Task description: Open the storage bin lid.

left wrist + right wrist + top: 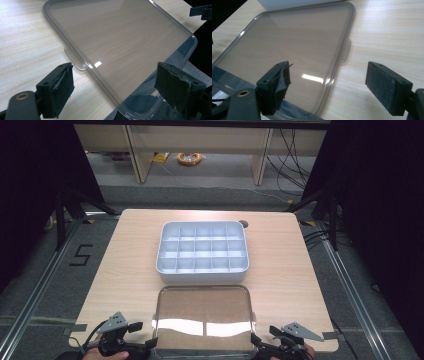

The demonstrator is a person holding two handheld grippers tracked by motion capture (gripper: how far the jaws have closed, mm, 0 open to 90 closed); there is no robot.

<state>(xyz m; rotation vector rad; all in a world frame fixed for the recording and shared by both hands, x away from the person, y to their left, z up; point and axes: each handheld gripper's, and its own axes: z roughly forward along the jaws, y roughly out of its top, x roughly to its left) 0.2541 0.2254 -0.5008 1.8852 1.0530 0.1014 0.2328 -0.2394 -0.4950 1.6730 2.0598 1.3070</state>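
Lying between the left gripper [145, 334] and right gripper [264, 337], both spread apart: clear lid [202, 312].

Clear lid [202, 320] near edge cut by frame bottom; both hands mostly cropped; floor items beyond table indistinct.

Desk sides: bare desk [127, 255] is left open to the left and right of the divided tray [202, 251].
Near edge: taken up by the clear lid [202, 317], lying just before the tray.
Far desk: a bare strip is left beyond the tray.
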